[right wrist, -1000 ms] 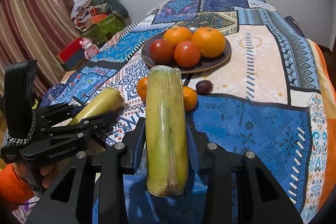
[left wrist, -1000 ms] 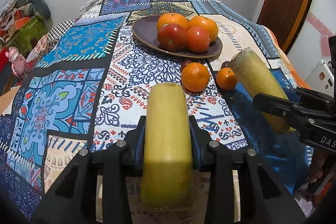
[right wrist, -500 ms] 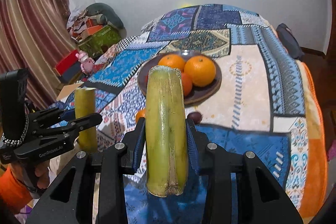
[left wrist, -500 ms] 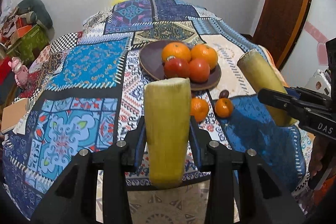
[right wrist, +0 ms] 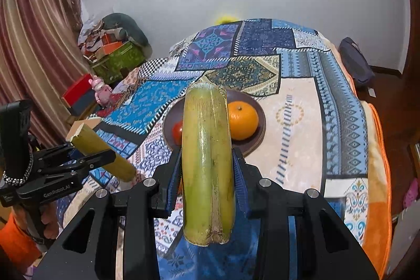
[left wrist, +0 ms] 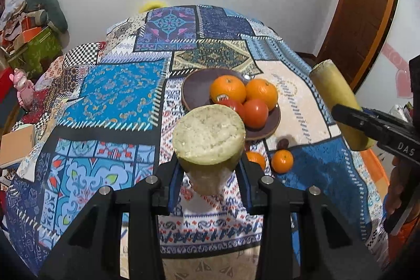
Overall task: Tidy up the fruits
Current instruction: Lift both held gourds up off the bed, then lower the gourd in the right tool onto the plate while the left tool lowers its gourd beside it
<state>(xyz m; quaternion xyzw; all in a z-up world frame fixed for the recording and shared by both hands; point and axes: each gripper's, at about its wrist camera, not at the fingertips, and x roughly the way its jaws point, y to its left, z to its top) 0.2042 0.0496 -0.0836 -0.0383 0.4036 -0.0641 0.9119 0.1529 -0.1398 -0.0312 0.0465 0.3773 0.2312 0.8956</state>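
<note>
In the left wrist view, a cut sugarcane piece [left wrist: 209,138] is pinched between the jaws of the left gripper [left wrist: 209,180], its pale cut end tipped toward the camera, held above the patchwork bed cover [left wrist: 115,96]. A brown plate [left wrist: 195,88] of oranges and tomatoes lies beyond.

In the right wrist view, a second sugarcane piece [right wrist: 207,162] is clamped lengthwise in the right gripper [right wrist: 207,183], in front of the plate.

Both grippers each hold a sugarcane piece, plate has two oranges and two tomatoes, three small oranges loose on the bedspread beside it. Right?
Not quite: only two small oranges lie loose beside the plate, not three; the left wrist view shows them, plus a small dark fruit. The rest holds: the left gripper and right gripper each grip a sugarcane piece, and the plate carries two oranges and two tomatoes.
</note>
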